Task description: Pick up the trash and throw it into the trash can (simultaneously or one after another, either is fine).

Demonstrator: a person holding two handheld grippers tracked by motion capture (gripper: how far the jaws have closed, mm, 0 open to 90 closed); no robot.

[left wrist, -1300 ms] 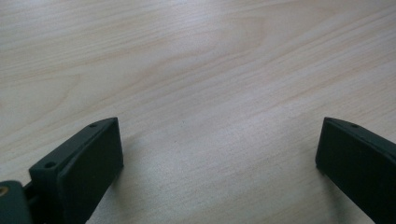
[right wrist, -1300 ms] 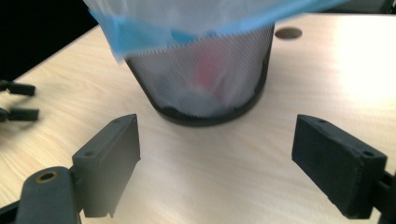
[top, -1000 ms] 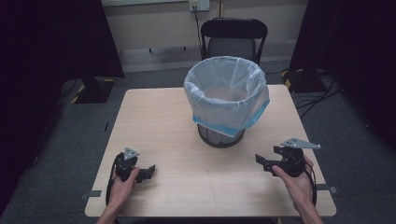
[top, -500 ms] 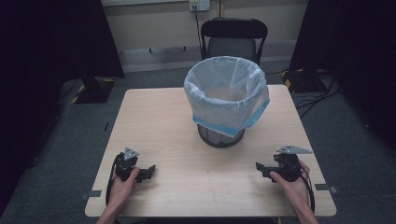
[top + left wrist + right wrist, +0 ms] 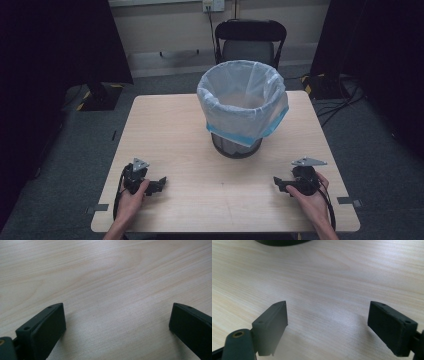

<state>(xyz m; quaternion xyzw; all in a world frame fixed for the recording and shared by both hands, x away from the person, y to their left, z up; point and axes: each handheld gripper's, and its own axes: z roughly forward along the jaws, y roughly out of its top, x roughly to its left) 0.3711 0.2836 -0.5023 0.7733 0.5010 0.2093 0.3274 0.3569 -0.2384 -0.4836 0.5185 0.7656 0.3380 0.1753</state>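
Both jaws spread wide on left gripper and right gripper, holding nothing. Thin, soft, slippery-looking bin liner; best pinched at folded rim over wire wastebasket.

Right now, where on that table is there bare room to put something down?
Bare wood spans the front between the left gripper and right gripper, and the table left of the bin. Beside the bin's right, the strip is narrower.

Bin base behind hanging liner, inside bottom unseen; in right gripper view, cut to a dark arc at top edge; chair legs behind table's far edge.
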